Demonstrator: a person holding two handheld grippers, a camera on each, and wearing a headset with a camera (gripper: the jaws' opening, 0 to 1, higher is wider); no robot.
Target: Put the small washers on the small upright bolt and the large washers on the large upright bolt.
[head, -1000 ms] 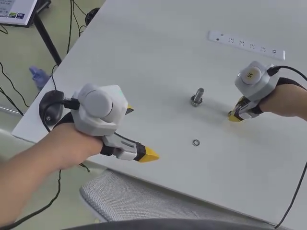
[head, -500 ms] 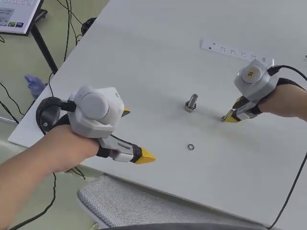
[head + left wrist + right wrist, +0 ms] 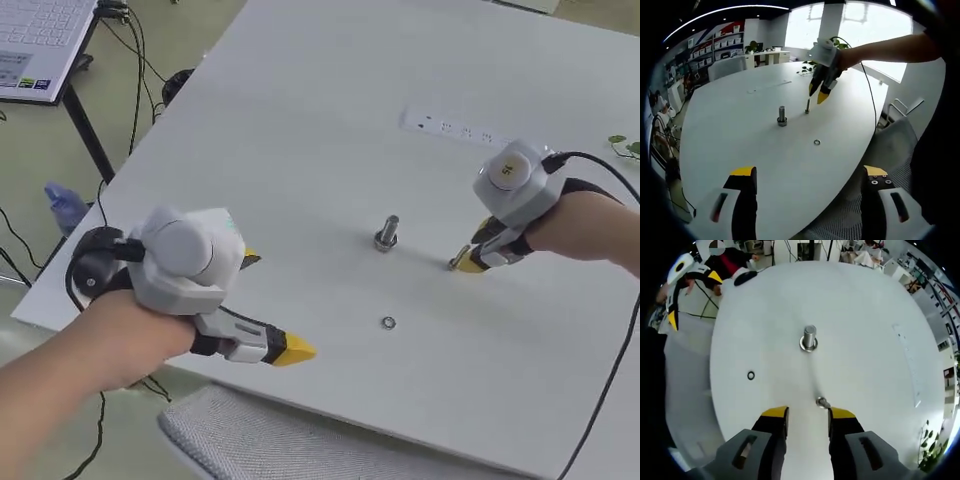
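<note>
On the white table (image 3: 300,130) a large upright bolt (image 3: 386,233) (image 3: 782,115) (image 3: 809,337) stands near the middle. A thin small upright bolt (image 3: 455,259) (image 3: 807,106) (image 3: 822,402) stands to its right. My right gripper (image 3: 468,264) (image 3: 808,413) (image 3: 819,92) is open, its yellow tips just short of the small bolt, with nothing between the jaws. One small washer (image 3: 388,322) (image 3: 817,142) (image 3: 750,375) lies flat in front of the large bolt. My left gripper (image 3: 272,305) (image 3: 809,172) (image 3: 694,297) hovers wide open at the table's near edge, left of the washer.
A white power strip (image 3: 460,130) lies behind the bolts. A grey mesh chair (image 3: 230,430) sits below the near table edge. A laptop (image 3: 40,40) rests on a side stand at far left, with cables on the floor.
The head camera has shifted, so the whole picture moved. Both grippers keep about the same places relative to the bolts and the washer.
</note>
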